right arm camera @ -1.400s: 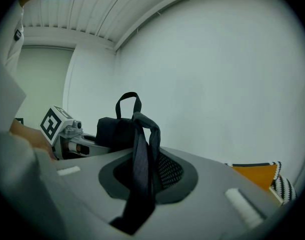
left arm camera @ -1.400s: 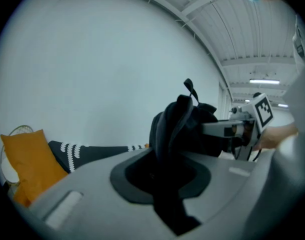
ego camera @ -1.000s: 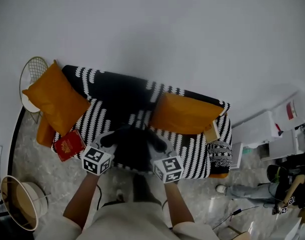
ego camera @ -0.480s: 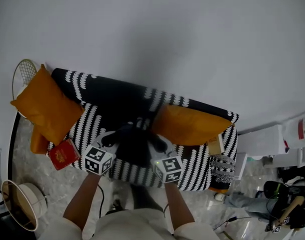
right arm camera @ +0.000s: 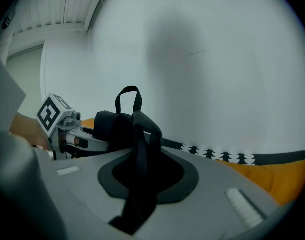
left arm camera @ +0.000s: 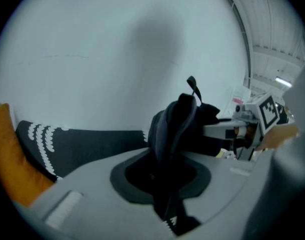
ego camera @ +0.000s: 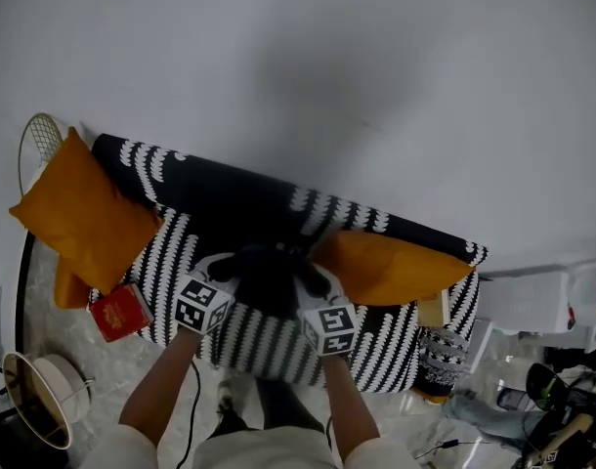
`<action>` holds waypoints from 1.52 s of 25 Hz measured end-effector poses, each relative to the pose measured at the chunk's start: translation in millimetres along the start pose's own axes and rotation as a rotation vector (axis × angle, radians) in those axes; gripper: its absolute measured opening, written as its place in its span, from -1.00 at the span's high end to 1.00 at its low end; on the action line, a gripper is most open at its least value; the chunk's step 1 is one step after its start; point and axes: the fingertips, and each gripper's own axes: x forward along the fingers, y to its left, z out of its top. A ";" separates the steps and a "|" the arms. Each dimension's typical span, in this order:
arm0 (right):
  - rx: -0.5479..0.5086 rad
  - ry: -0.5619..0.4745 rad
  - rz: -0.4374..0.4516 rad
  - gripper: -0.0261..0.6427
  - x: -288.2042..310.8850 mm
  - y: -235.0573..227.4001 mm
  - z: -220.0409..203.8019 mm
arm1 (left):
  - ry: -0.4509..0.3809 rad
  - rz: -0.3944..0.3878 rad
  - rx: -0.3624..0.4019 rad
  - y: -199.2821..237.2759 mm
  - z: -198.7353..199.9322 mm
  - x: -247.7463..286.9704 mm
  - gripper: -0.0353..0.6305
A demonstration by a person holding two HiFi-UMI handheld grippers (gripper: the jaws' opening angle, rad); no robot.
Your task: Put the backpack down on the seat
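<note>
The black backpack (ego camera: 270,277) hangs between my two grippers over the black-and-white striped sofa seat (ego camera: 262,338). My left gripper (ego camera: 223,272) is shut on one black shoulder strap (left arm camera: 166,184), with the bag's body (left arm camera: 178,126) just beyond the jaws. On the other side my right gripper (ego camera: 312,283) is shut on the second strap (right arm camera: 140,176); the bag (right arm camera: 112,129) and its top loop show behind it. Each gripper view shows the other gripper across the bag. Whether the bag's bottom touches the seat is hidden.
Orange cushions lie at the sofa's left end (ego camera: 83,218) and right of the bag (ego camera: 396,270). A red book (ego camera: 120,313) sits at the seat's left front corner. A wire side table (ego camera: 36,140) and a round basket (ego camera: 39,399) stand at the left; equipment and a person stand at the lower right.
Both grippers have carried the backpack a little farther in over the sofa seat. The head view has shifted, so the sofa sits lower and more to the right.
</note>
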 end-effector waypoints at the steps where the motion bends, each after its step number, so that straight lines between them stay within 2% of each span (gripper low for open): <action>1: 0.001 0.002 0.000 0.73 7.6 -5.9 -1.3 | 0.007 0.001 -0.008 5.1 -1.2 8.1 0.71; 12: 0.012 0.091 0.016 0.72 88.6 -53.8 -33.3 | 0.049 0.088 -0.135 60.4 -31.6 84.6 0.70; 17: 0.005 0.142 0.013 0.72 117.5 -69.8 -54.3 | 0.085 0.120 -0.126 77.5 -46.4 110.2 0.69; 24: 0.046 0.260 -0.047 0.69 148.3 -90.7 -95.1 | 0.176 0.143 -0.122 90.8 -70.7 142.7 0.68; 28: 0.047 0.271 -0.052 0.68 155.3 -98.9 -105.3 | 0.176 0.148 -0.121 94.2 -74.9 149.9 0.66; 34: 0.065 0.267 -0.085 0.60 156.3 -104.0 -108.0 | 0.154 0.150 -0.159 99.1 -74.3 149.1 0.49; 36: 0.075 0.268 -0.101 0.50 154.4 -104.6 -106.8 | 0.153 0.155 -0.151 99.6 -73.2 147.0 0.40; 38: 0.093 0.272 -0.108 0.36 150.4 -102.8 -105.5 | 0.156 0.151 -0.144 98.2 -73.3 142.9 0.22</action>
